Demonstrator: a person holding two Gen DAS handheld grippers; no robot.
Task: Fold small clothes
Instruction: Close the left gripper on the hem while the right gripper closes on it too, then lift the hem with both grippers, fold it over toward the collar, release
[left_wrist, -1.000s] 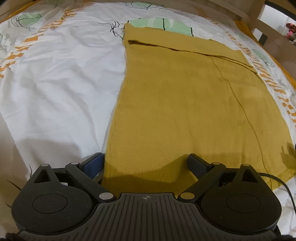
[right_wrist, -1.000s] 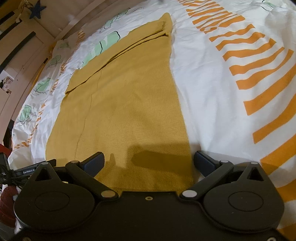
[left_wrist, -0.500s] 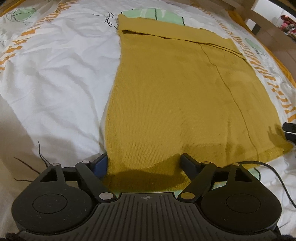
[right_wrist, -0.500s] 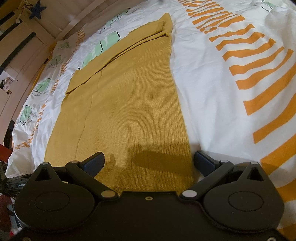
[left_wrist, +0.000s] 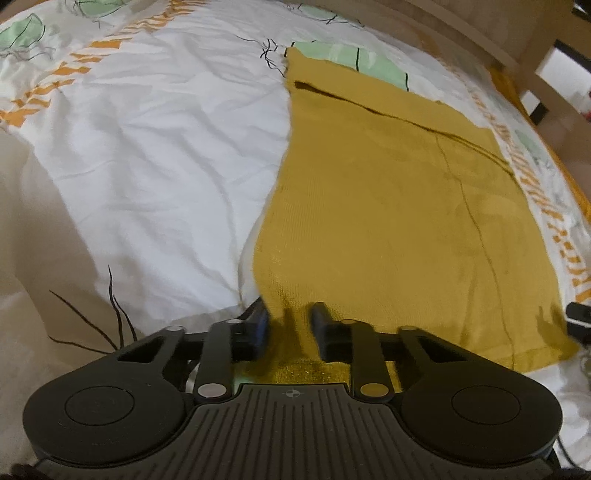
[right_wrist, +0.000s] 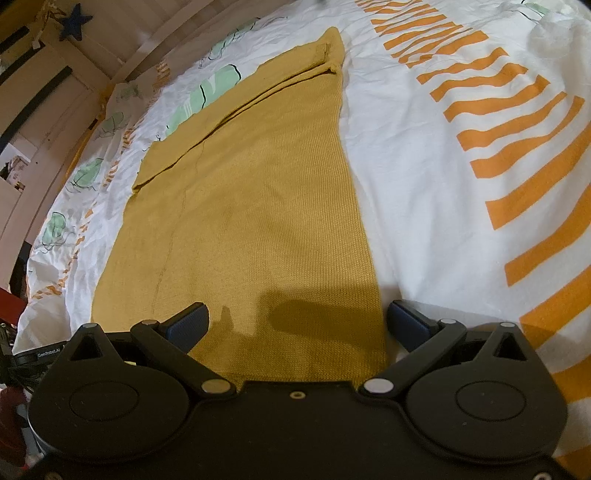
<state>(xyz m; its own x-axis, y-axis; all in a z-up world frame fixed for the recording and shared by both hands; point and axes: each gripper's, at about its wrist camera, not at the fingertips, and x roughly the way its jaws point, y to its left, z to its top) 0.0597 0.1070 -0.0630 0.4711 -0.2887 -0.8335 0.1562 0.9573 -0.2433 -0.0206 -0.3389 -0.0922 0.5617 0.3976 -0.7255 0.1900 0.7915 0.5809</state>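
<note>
A mustard-yellow knit garment (left_wrist: 388, 206) lies flat on the bed, its far end folded over. My left gripper (left_wrist: 290, 325) has closed its fingers on the garment's near left corner, and the cloth bunches between them. In the right wrist view the same garment (right_wrist: 258, 221) stretches away from me. My right gripper (right_wrist: 297, 319) is open, its fingers straddling the garment's near right corner just above the cloth. The tip of the right gripper (left_wrist: 578, 314) shows at the right edge of the left wrist view.
The bed cover (left_wrist: 166, 147) is white with orange stripes (right_wrist: 498, 147) and green leaf prints. A wooden bed frame (left_wrist: 517, 33) runs along the far side. Wooden furniture (right_wrist: 33, 85) stands to the far left in the right wrist view.
My left gripper's fingers have closed from wide open onto the garment's near left corner. The right gripper has stayed open and still.
</note>
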